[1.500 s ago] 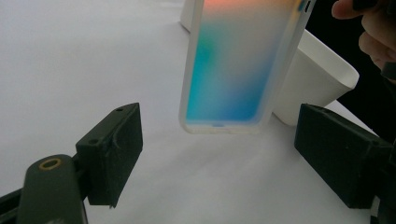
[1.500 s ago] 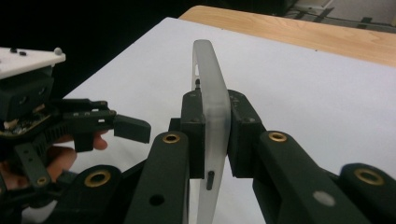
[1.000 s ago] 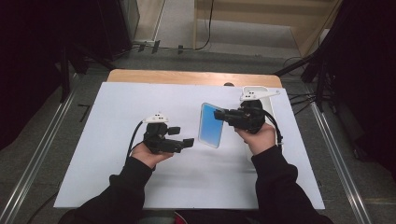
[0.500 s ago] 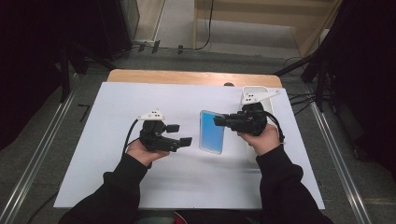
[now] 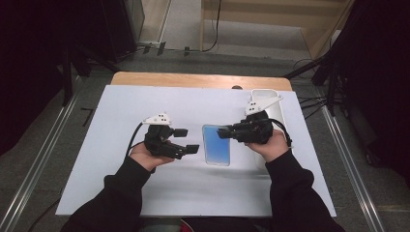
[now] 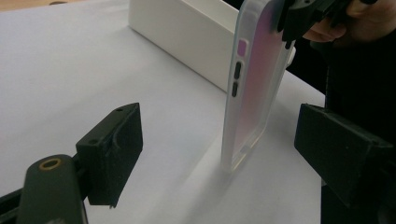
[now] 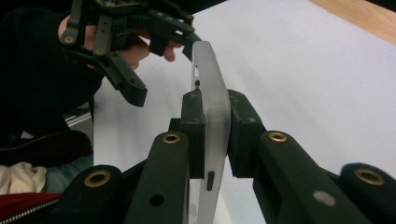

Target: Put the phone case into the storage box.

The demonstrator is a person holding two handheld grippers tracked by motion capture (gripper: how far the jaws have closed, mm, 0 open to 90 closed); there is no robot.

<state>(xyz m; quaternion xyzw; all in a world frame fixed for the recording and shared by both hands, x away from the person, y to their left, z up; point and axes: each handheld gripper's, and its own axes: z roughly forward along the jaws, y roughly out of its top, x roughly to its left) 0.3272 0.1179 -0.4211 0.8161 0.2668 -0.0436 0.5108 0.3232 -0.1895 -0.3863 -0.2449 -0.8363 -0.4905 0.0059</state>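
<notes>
While the right hand-held gripper (image 5: 223,132) clamps the phone case (image 5: 216,145) on edge, long axis running toward the person, lower end on the bench (image 5: 121,101); the left hand-held gripper (image 5: 187,140) waits open just beside its face, the nearer free one.

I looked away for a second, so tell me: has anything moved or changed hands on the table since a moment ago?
Hardly anything. The left tongs, open with nothing between them, edged slightly nearer the phone case. The right tongs stayed clamped on the case's edge, holding it upright on the white table. The white box behind them did not move.
</notes>
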